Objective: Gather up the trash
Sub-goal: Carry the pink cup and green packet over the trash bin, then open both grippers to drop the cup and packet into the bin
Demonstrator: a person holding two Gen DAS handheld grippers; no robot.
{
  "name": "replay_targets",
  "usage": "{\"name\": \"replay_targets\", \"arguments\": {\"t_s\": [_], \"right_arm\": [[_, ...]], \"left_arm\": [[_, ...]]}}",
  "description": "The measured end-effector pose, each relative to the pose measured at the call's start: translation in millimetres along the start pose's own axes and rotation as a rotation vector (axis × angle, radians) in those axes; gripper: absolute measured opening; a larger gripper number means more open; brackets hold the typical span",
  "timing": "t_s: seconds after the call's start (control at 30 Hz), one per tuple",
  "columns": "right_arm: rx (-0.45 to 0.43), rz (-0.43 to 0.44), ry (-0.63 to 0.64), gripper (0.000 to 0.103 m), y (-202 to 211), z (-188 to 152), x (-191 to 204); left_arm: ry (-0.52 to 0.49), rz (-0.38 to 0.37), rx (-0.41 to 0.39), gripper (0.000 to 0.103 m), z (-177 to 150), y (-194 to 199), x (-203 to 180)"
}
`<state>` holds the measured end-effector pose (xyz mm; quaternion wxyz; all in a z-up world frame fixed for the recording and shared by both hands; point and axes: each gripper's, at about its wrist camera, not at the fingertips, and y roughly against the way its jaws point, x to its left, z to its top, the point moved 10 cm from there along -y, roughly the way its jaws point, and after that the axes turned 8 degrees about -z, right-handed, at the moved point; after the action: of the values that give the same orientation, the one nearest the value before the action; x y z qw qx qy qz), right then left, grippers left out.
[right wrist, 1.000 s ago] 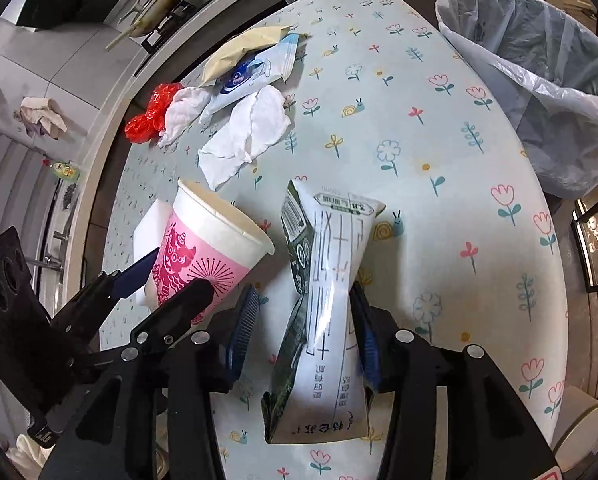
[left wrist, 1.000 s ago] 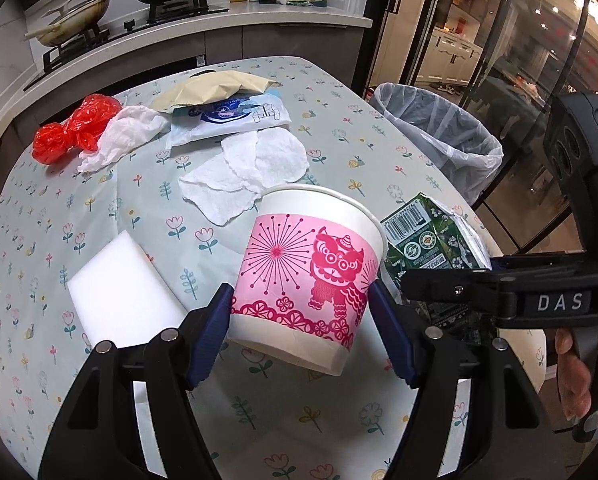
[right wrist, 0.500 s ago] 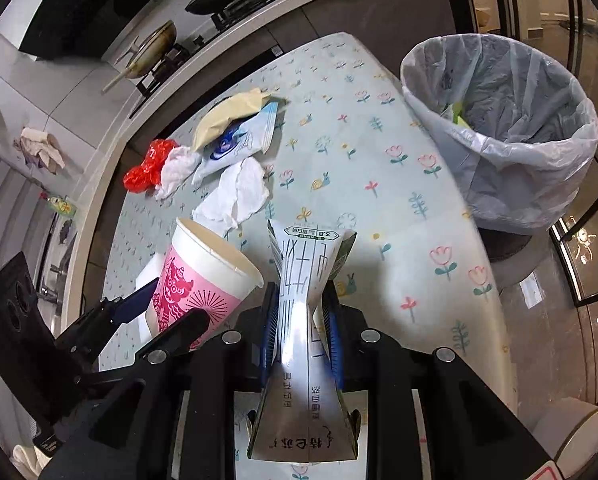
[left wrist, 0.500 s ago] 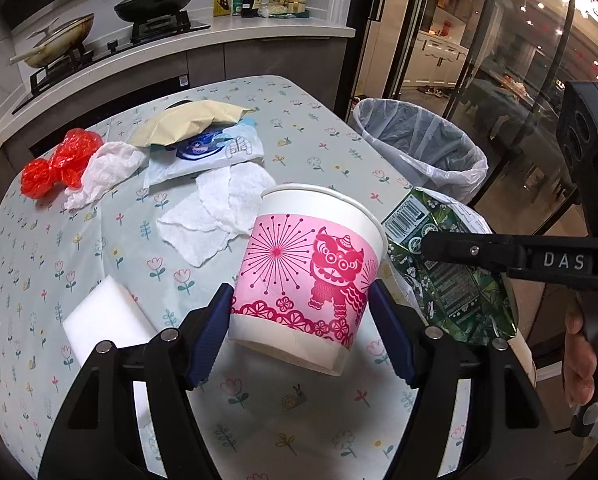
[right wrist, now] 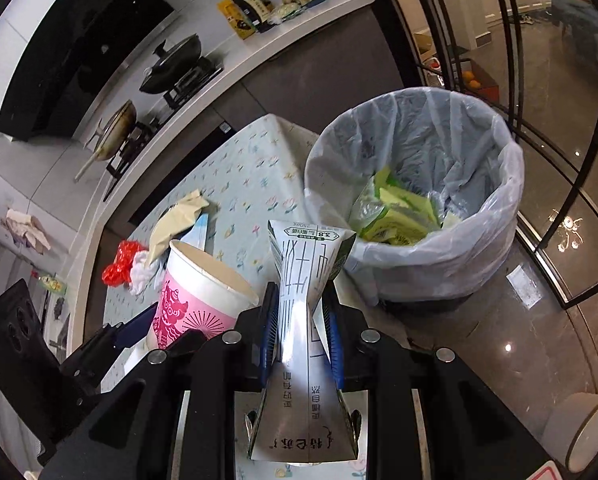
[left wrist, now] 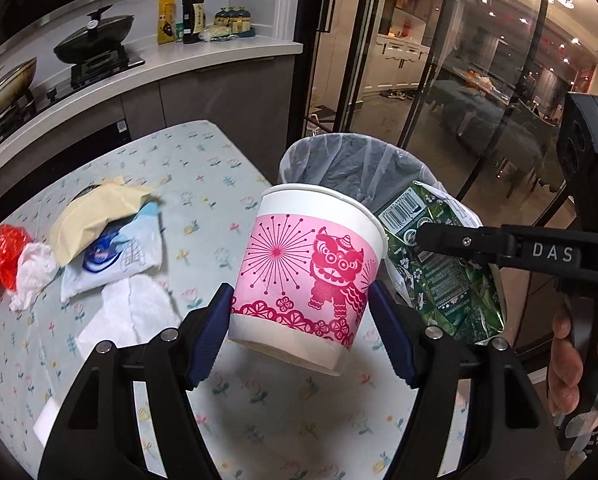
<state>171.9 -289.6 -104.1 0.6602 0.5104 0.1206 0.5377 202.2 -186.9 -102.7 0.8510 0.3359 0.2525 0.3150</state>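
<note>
I count one paper cup (left wrist: 307, 276) and one milk carton (right wrist: 305, 320), one in each of my two tongs, and one trash bin (right wrist: 415, 200). My left gripper (left wrist: 301, 320) squeezes the white cup with its pink lion band, held above the flowery table (left wrist: 203, 184). My right gripper (right wrist: 301, 332) pinches the squashed carton flat, just beside the bin, which already holds what looks like yellow-green wrappers (right wrist: 399, 216).

I observe a home kitchen — gas hob (left wrist: 95, 65) with lidded wok (left wrist: 94, 36), sauce bottles (left wrist: 193, 14), floral-clothed table (left wrist: 203, 184), glass doors (left wrist: 439, 60).
</note>
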Motion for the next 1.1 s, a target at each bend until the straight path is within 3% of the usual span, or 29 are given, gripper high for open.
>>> {"name": "replay_targets", "arguments": {"t_s": [0.47, 0.77, 1.1], "right_arm": [[-0.087, -0.066, -0.115, 0.021, -11.2, 83.5, -67.8], [-0.083, -0.083, -0.145, 0.021, -31.8, 97.7, -80.9], [-0.079, -0.104, -0.161, 0.021, -43.1, 106.6, -92.1]], "left_arm": [[-0.048, -0.058, -0.019, 0.066, 81.7, -71.1, -34.3], [-0.084, -0.059, 0.012, 0.066, 93.2, -104.3, -43.3], [-0.048, -0.074, 0.028, 0.066, 103.2, -118.8, -45.4]]}}
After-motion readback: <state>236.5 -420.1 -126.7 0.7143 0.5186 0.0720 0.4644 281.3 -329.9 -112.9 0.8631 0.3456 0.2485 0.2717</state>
